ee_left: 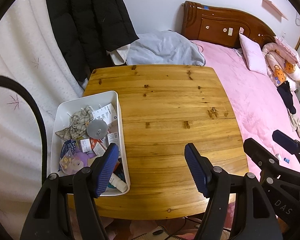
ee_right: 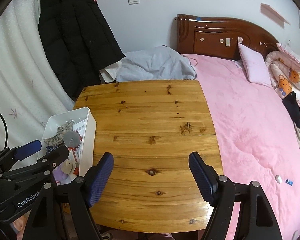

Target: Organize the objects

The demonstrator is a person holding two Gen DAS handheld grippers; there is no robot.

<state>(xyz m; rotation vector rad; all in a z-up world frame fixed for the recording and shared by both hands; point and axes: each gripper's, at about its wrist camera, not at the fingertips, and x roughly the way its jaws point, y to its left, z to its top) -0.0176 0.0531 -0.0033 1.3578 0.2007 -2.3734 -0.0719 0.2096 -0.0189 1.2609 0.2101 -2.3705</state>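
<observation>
Left gripper (ee_left: 152, 170): black frame, two blue ribbed pads, jaws well apart, nothing between them; tilted steeply down over the near left part of the table (ee_left: 170, 104), left pad above the near end of the white bin (ee_left: 121, 124).

Right gripper (ee_right: 151, 177): same build, jaws wide with nothing between them, pads clear of any surface; tilted steeply down over the near edge of the table, toward its middle.

Both side by side, close together, each showing at the edge of the other's view.
</observation>
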